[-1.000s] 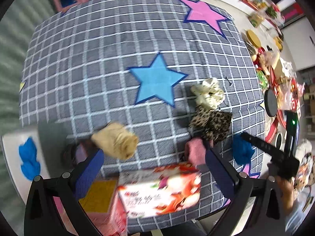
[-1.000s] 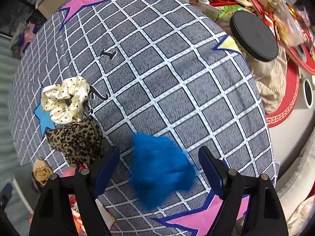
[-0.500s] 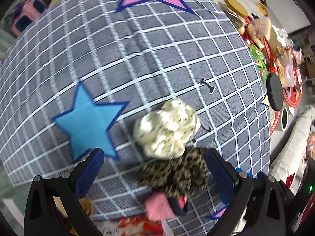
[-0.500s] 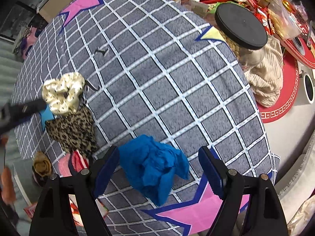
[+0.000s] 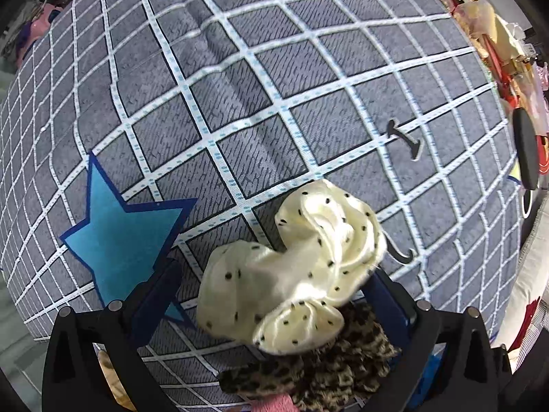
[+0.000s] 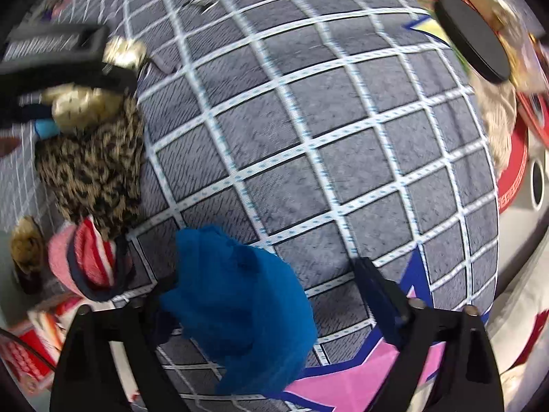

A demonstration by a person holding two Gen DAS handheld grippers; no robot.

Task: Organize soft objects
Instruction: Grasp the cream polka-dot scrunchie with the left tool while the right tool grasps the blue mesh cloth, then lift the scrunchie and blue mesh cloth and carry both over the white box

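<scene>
A cream scrunchie with black dots (image 5: 295,274) lies on the grey checked cloth (image 5: 240,103), between the spread fingers of my left gripper (image 5: 274,295), which is open around it. A leopard-print scrunchie (image 5: 322,374) lies just behind it, nearer the camera. In the right wrist view a blue fuzzy cloth (image 6: 236,305) lies between the spread fingers of my right gripper (image 6: 267,295), which is open, against the left finger. The leopard scrunchie (image 6: 92,168), a pink and red striped piece (image 6: 85,257) and the left gripper over the cream scrunchie (image 6: 75,103) show at the left.
A tan scrunchie (image 6: 25,243) and a red and white box (image 6: 31,346) sit at the cloth's left edge. A black-lidded jar (image 6: 470,41) and cluttered packets stand at the right. Small black hair clips (image 5: 405,137) lie on the cloth.
My left gripper moved forward and down over the cream scrunchie, which now sits between its fingers. My right gripper came lower over the blue cloth.
</scene>
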